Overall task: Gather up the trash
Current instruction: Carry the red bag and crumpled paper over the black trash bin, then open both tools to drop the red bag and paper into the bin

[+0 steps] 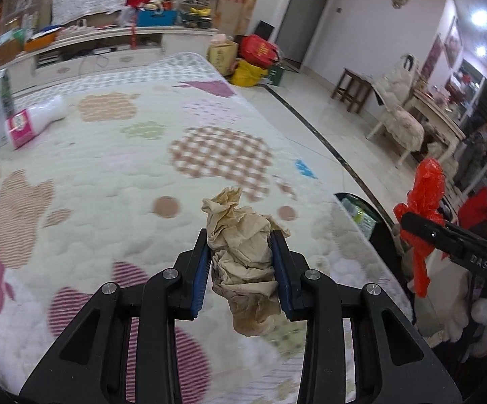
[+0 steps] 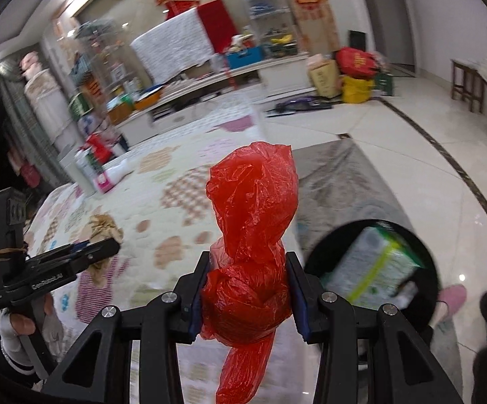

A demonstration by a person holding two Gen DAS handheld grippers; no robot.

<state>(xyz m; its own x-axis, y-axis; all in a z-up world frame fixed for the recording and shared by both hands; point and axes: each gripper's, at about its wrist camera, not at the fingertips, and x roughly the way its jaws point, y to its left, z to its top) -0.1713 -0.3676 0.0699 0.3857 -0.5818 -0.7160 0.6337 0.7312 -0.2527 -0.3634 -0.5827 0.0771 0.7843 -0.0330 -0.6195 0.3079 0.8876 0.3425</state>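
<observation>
**Both grippers loaded with trash**

The left gripper [image 1: 241, 252] has its fingers clamped on a crumpled beige paper wad [image 1: 243, 262], low centre, above the patterned bed [image 1: 108, 168]. The right gripper [image 2: 247, 282] pinches a red plastic bag [image 2: 252, 235]. A black bin [image 2: 425, 259], lower right, holds a green-white package [image 2: 371, 269].

Before me: a quilted patchwork bed cover [image 1: 115, 168], with a white bottle [image 1: 34, 123] bearing a pink label lying on its side near the far left edge. Beyond it, a long white cabinet [image 1: 108, 47] carrying a blue crate [image 1: 157, 17]. On the tiled floor [image 1: 314, 101]: a yellow bag [image 1: 247, 73], a red bag [image 1: 259, 50], a wooden stool [image 1: 353, 89].
</observation>
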